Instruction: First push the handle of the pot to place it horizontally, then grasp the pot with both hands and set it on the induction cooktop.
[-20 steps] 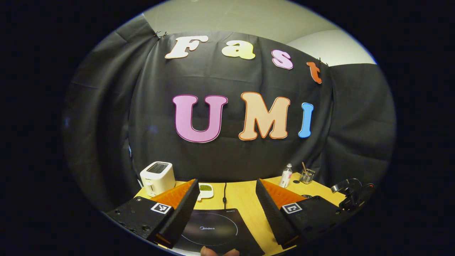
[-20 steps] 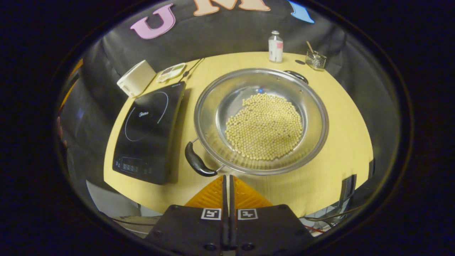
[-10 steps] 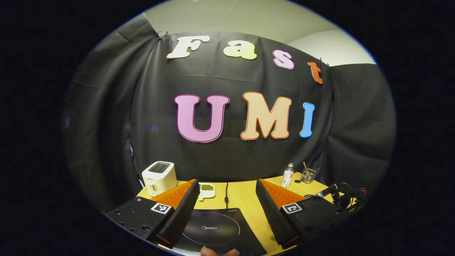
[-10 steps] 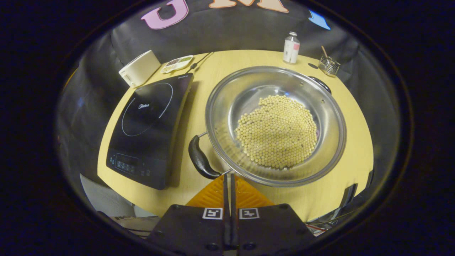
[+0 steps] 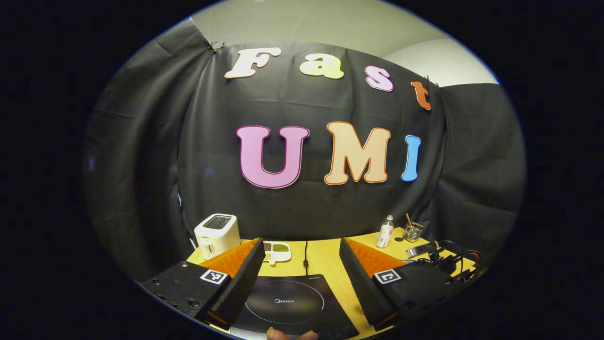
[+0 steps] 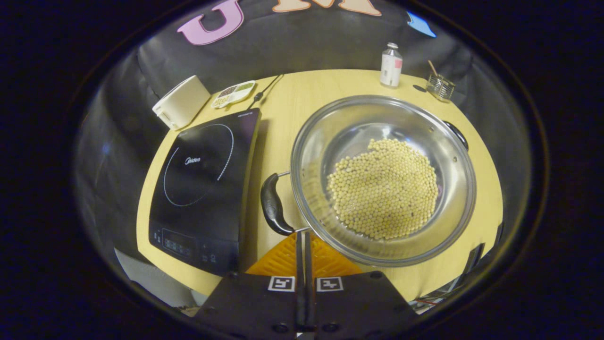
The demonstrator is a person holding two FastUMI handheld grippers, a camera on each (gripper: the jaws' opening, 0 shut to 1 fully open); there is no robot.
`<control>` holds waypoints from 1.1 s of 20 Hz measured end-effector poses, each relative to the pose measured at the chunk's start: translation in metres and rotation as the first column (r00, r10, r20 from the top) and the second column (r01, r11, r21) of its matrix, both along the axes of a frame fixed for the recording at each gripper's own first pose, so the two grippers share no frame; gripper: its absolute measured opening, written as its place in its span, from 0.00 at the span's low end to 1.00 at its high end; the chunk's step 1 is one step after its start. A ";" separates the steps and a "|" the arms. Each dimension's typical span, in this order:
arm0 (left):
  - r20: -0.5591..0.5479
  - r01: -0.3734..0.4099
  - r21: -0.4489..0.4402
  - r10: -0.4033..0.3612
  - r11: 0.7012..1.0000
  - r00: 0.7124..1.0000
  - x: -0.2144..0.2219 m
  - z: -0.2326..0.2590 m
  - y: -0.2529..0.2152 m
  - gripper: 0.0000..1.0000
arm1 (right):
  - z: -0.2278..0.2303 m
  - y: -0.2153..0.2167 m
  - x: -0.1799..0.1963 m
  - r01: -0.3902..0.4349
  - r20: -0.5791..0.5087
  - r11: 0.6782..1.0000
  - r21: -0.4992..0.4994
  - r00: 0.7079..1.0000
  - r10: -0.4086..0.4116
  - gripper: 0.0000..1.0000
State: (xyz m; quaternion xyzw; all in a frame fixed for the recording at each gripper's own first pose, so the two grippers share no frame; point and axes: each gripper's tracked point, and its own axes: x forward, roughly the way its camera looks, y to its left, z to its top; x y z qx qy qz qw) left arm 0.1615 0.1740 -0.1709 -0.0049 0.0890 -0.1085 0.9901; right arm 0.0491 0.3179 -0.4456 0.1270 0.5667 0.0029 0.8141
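Note:
In the right gripper view a steel pot [image 6: 306,156] holding several pale beans stands on the yellow table, to the right of the black induction cooktop [image 6: 203,184]. Its near black handle [image 6: 272,205] points toward the cooktop; the far handle [image 6: 457,134] is at the opposite rim. My right gripper [image 6: 303,234] is shut with nothing in it, its tips right at the lower end of the near handle. My left gripper [image 5: 301,242] is open and hovers over the cooktop [image 5: 295,302] near its front edge.
A white toaster [image 6: 181,101], a small divided dish [image 6: 233,93] and the cooktop's cord stand behind the cooktop. A bottle [image 6: 390,66] and a glass [image 6: 440,87] are at the back right. Dark gear with cables [image 5: 443,259] shows at the right in the left gripper view.
The pot has turned: its near handle swung from the front toward the cooktop side, with the shut right gripper staying at its end. The left gripper's view drifted slightly.

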 end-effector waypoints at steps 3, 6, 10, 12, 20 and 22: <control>-0.002 -0.004 0.011 0.004 1.000 1.000 -0.002 0.002 0.003 0.97 | -0.001 0.003 0.016 0.009 0.016 1.000 -0.002 1.000 -0.009 0.02; 0.010 -0.001 0.034 0.000 0.999 1.000 -0.006 0.011 0.003 0.97 | -0.004 0.010 0.028 0.017 0.030 1.000 0.001 0.999 -0.017 0.02; -0.019 0.034 0.039 -0.033 0.999 0.999 -0.015 0.010 -0.004 0.97 | 0.010 0.014 0.033 0.026 0.066 0.999 0.043 0.997 -0.029 0.00; -0.040 0.054 0.030 -0.053 0.998 0.998 -0.020 0.008 -0.009 0.97 | 0.021 0.006 0.036 0.038 0.109 0.998 0.050 0.993 -0.043 0.03; -0.174 0.187 -0.019 -0.188 0.982 0.967 -0.035 -0.033 -0.066 0.96 | 0.061 -0.107 0.025 0.098 0.270 0.975 -0.199 0.962 -0.042 0.18; -0.223 0.211 -0.048 -0.216 0.976 0.950 -0.043 -0.047 -0.082 0.98 | 0.068 -0.133 0.023 0.123 0.286 0.962 -0.243 0.957 -0.050 0.32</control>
